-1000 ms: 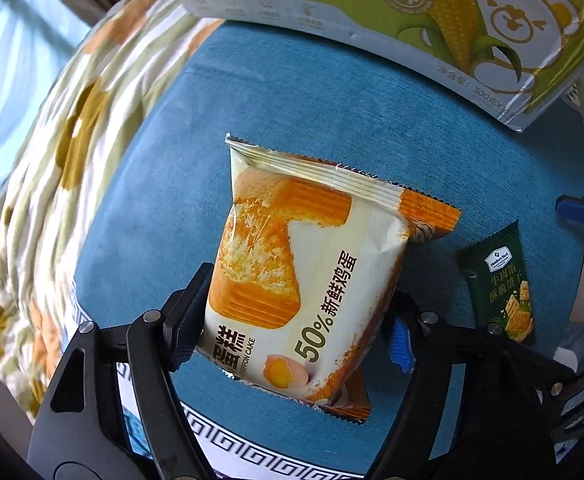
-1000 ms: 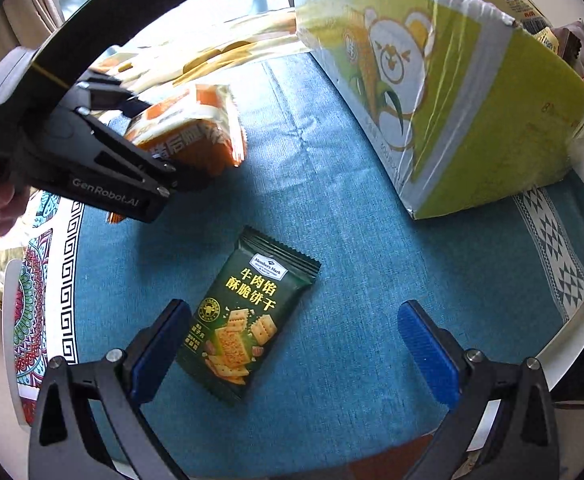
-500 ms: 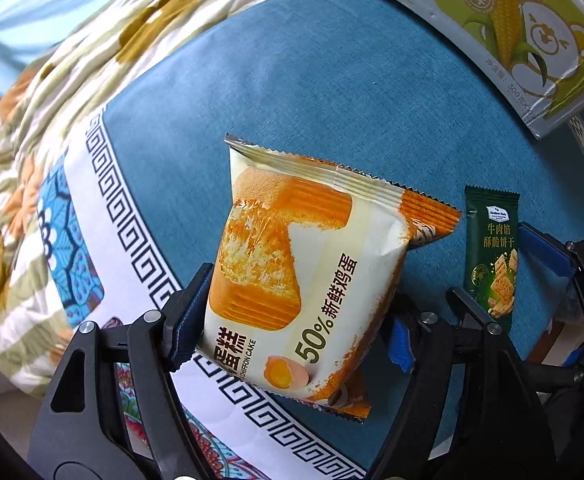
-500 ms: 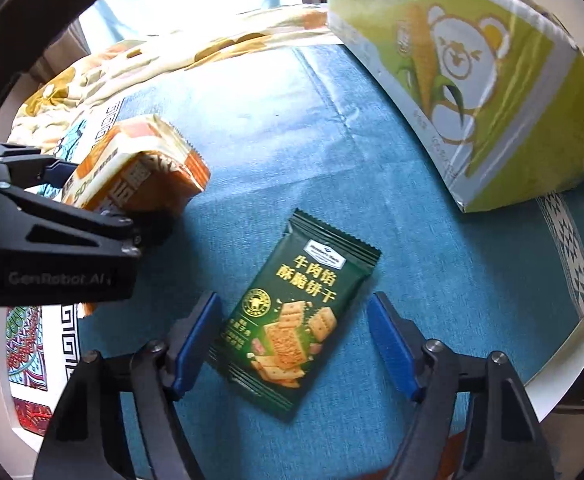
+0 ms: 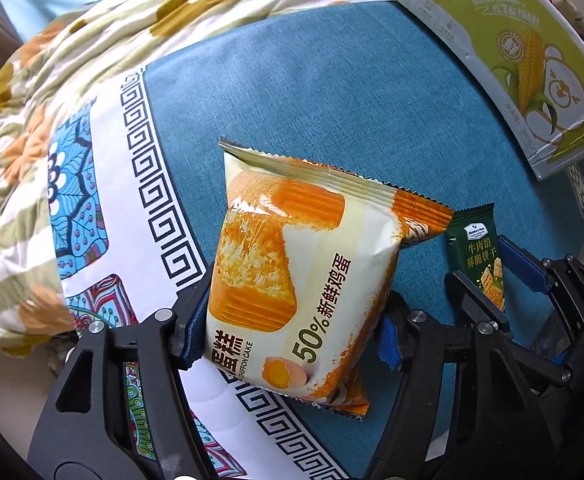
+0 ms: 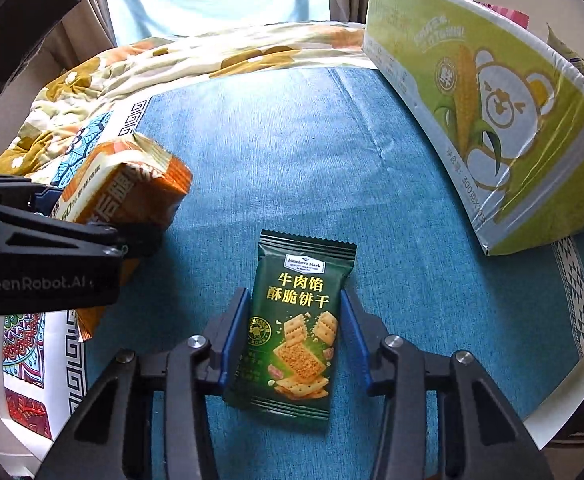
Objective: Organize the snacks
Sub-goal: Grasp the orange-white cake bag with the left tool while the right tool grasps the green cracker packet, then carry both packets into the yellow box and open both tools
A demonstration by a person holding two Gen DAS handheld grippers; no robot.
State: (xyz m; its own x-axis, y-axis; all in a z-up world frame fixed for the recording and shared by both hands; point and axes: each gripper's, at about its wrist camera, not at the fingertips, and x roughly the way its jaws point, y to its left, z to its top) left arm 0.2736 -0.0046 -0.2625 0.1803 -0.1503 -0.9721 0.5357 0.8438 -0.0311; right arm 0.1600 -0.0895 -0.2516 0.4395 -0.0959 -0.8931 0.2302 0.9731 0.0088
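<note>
While both tools point steeply down at the blue tablecloth, left gripper closing tighter on the raised cake packet, right gripper clamped on the green cracker packet lying flat, corn box far right.

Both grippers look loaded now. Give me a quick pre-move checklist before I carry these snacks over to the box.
1. Right gripper shut on green cracker packet: ok.
2. Left gripper jaws closing, chiffon cake pack between the pads: ok.
3. Cracker packet lifted off the blue tablecloth: cannot tell.
4. Corn box in view, tablecloth toward it bare: ok.
5. Room inside the box: cannot tell, opening mostly hidden.
</note>
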